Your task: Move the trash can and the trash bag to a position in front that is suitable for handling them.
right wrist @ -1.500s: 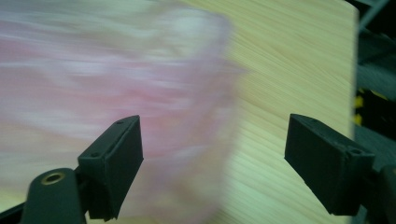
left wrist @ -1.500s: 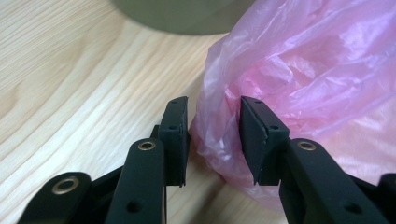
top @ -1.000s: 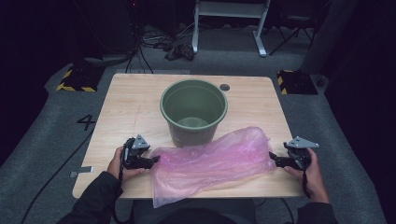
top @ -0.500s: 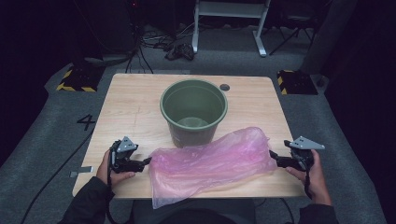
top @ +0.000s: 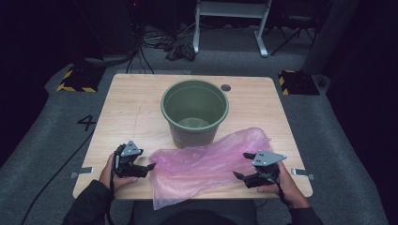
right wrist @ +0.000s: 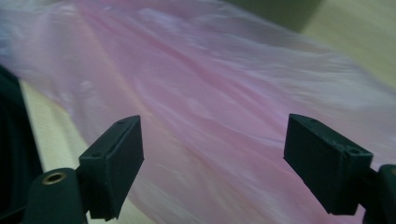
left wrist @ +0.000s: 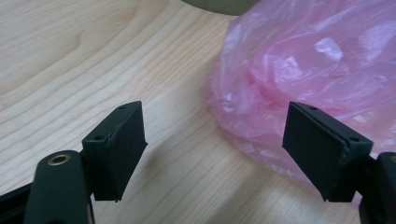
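- Pink bag [top: 206, 166] lies crumpled at lower centre of the high view, its upper edge against the green bucket [top: 195, 110].
- Left gripper [top: 149, 166], lower left, jaws spread, just beside the bag's left end.
- Right gripper [top: 240, 175], lower right, jaws spread over the bag's right part.

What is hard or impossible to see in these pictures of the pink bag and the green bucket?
- Pink bag: its opening is lost in crumpled folds in the high view; blurred in the right gripper view.
- Green bucket: its foot is hidden behind the bag; the left gripper view's top edge cuts it off.
- Small dark disc: too small to identify.
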Tool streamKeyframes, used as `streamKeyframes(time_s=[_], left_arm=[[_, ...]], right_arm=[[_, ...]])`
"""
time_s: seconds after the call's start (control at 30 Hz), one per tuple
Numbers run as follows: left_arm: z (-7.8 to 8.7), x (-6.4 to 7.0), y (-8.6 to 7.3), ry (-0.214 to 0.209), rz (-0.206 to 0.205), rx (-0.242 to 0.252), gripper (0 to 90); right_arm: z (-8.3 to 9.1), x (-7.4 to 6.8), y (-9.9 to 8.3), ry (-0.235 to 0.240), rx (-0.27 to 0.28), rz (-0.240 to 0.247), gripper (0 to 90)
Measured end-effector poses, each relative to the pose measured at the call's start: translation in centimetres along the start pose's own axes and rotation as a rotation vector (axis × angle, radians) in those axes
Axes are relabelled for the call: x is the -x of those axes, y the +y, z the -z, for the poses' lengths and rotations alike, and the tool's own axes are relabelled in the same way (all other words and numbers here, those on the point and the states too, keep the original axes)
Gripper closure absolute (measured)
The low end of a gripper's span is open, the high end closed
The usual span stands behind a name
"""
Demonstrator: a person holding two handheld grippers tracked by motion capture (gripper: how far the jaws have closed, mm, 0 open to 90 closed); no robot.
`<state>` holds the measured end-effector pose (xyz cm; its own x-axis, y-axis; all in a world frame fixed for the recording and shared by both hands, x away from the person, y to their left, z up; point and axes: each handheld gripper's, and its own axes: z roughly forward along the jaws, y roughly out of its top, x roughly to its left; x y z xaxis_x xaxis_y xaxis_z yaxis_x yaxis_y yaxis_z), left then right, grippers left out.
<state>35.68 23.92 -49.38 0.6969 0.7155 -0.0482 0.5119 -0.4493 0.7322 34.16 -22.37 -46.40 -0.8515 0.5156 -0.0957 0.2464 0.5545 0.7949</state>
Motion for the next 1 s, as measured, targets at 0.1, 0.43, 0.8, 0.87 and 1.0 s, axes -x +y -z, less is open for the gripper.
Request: streamKeyframes(time_s=[0.1,0.43,0.8,0.87,1.0], left_arm=[[-0.5,0.3,0.2,0.004,-0.017,-0.019,21.0],[-2.2,0.2,1.1,0.022,-0.044,-0.043,20.9],[-3.7,-1.2,2.4,0.051,-0.018,-0.025,20.3],[-4.3,-1.4,2.9,0.061,-0.006,-0.024,20.4],[-5.2,-1.7,3.8,0.07,-0.005,-0.019,20.4]], right_arm=[[-1.6,-1.1,0.2,0.059,-0.033,0.029,19.3],[-4.8,-2.8,0.1,0.118,-0.088,0.065,20.4],[-6.5,-1.7,0.5,0.062,-0.081,0.07,19.6],[-6.8,-1.4,0.7,0.05,-0.077,0.063,19.5],[-7.3,-0.7,1.0,0.024,-0.078,0.053,19.3]])
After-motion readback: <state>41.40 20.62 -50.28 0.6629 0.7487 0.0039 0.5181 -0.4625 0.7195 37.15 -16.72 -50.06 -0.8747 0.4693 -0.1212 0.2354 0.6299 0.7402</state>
